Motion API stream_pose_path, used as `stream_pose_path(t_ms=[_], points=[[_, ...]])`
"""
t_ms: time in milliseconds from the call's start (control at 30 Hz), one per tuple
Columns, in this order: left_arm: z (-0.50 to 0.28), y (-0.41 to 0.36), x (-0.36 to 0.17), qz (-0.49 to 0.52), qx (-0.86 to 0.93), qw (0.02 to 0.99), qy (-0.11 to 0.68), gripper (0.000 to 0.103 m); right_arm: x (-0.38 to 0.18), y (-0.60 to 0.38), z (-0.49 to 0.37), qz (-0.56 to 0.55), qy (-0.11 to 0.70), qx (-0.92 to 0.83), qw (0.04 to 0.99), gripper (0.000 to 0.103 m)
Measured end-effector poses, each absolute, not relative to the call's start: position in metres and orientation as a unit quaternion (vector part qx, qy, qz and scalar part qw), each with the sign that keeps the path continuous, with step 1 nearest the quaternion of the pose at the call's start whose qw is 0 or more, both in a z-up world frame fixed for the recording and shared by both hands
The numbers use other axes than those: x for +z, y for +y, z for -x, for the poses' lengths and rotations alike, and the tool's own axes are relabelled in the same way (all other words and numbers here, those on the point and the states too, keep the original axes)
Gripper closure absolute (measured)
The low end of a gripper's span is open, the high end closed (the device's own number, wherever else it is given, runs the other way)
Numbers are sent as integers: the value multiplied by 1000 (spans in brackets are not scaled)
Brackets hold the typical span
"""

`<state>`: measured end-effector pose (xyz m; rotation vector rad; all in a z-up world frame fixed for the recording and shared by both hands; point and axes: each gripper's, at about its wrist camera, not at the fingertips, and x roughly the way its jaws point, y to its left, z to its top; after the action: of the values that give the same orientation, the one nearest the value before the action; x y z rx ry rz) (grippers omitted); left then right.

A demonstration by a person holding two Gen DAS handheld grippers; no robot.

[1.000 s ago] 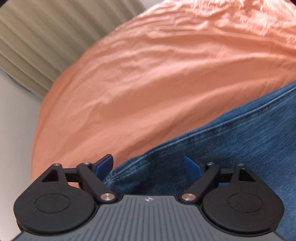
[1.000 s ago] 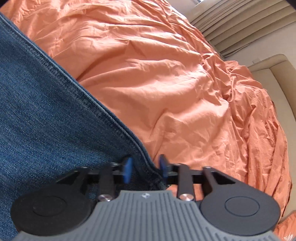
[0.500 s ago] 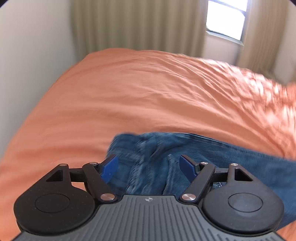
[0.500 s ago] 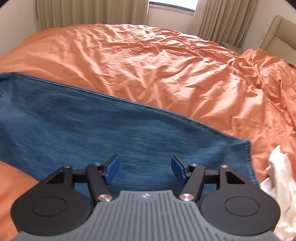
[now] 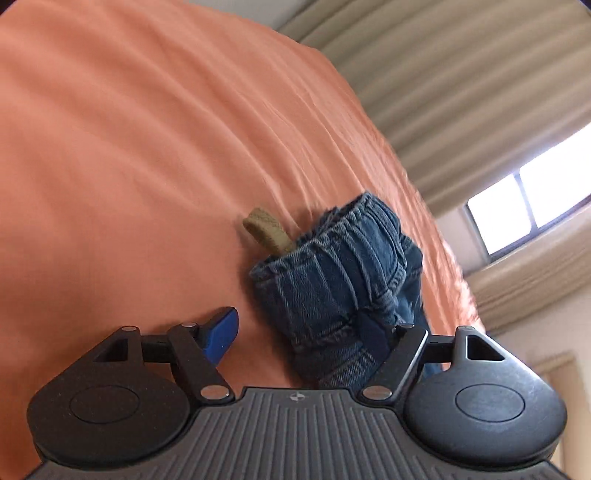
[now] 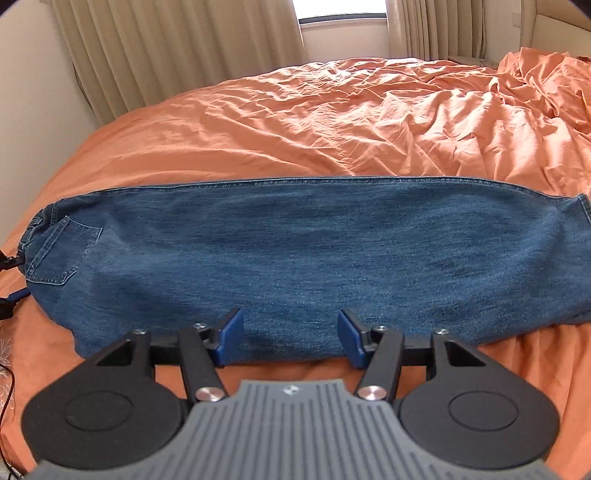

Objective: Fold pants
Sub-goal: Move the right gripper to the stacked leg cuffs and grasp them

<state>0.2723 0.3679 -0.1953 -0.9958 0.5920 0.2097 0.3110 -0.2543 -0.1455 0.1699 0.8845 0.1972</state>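
Note:
Blue jeans point(image 6: 295, 251) lie flat across the orange bed, folded lengthwise, waist at the left, hems at the right. A back pocket point(image 6: 62, 254) faces up near the waist. My right gripper point(image 6: 291, 338) is open and empty, just above the near edge at mid-leg. My left gripper point(image 5: 303, 332) is open at the waist end; the elastic waistband point(image 5: 343, 258) sits between its jaws, with the right pad hidden behind the denim. A tan tab point(image 5: 266, 230) sticks out of the waistband. The left gripper's tips show at the far left of the right wrist view point(image 6: 9, 280).
The orange bedsheet point(image 6: 332, 122) is wrinkled, more so at the right. Beige curtains point(image 6: 177, 48) and a window point(image 6: 343, 11) stand behind the bed. A beige headboard or chair point(image 6: 561, 22) is at the far right.
Both grippers let go of the jeans and pulled back. The right one rose to see the whole garment; the left one swung round to the waistband end.

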Motion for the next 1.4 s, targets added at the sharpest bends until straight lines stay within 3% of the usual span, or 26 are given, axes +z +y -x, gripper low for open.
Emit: stream_pose_path(t_ms=[167,333,400,633,833,1033,1133,1200,1400], points=[[-311,375,-205,474,93,828,286,23,-153,-252,-311,-88,434,73,894,50],[-328,377,-210,500,97,813,282,51,-163,-254,-314,-105,443,46,889,51],[-326,380,-207,525,110,799,272,69,-163,-255,-313,-103,443,39,890,51],[-294,375,-111,453,96,861,212,87,-151,-272,-304,-90,432,8,897,51],[-267,387,-62,333,125,899,255,88,-148,-289,-293,-99,432,-8,897,51],[-267,412,-125,314,168,863,359,85,-143,-296,-280,-112,427,-4,897,52],[-261,408,-147,291,183,857,384,64,-140,-302,-277,-117,428,-5,896,52],[-256,410,-145,298,196,857,373,42,-136,-310,-274,-117,427,-9,897,53],[-248,398,-94,252,197,887,332,31,-123,-370,-267,-167,415,-41,893,53]])
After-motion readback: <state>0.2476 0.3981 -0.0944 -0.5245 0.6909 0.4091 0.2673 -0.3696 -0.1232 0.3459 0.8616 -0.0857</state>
